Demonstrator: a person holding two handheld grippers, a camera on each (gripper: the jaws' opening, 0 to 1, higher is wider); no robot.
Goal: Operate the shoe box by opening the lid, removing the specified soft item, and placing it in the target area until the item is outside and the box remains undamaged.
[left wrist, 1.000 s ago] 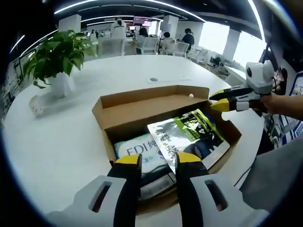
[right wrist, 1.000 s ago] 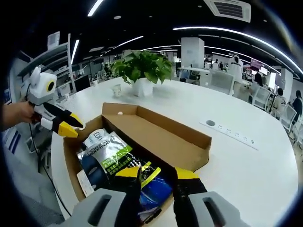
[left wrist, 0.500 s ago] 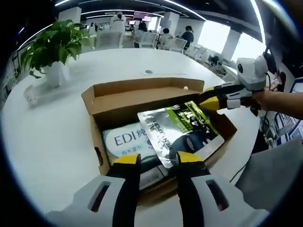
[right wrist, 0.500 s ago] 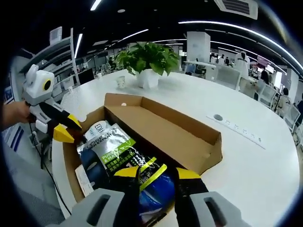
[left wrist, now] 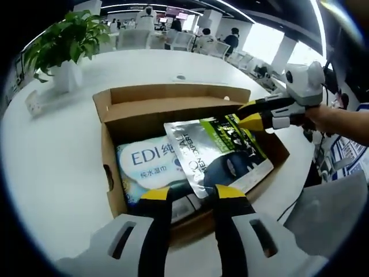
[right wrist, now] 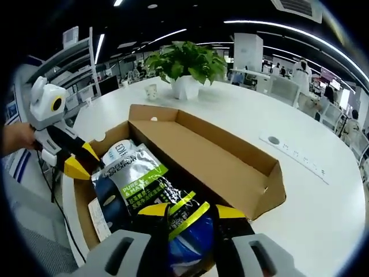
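Both grippers have closed in on our open brown cardboard shoe box [left wrist: 173, 107]. Left gripper [left wrist: 193, 193] gapes unladen; beneath lies the soft, slippery silver-green foil pouch [left wrist: 216, 153] — pinch its edge. Right gripper [right wrist: 190, 210]: cannot tell.

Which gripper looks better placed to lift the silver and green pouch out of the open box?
Probably the right gripper: its tips sit at the far edge of the silver and green pouch, which lies on top of the wipes pack. The left gripper hangs over the box's near end, jaws apart.
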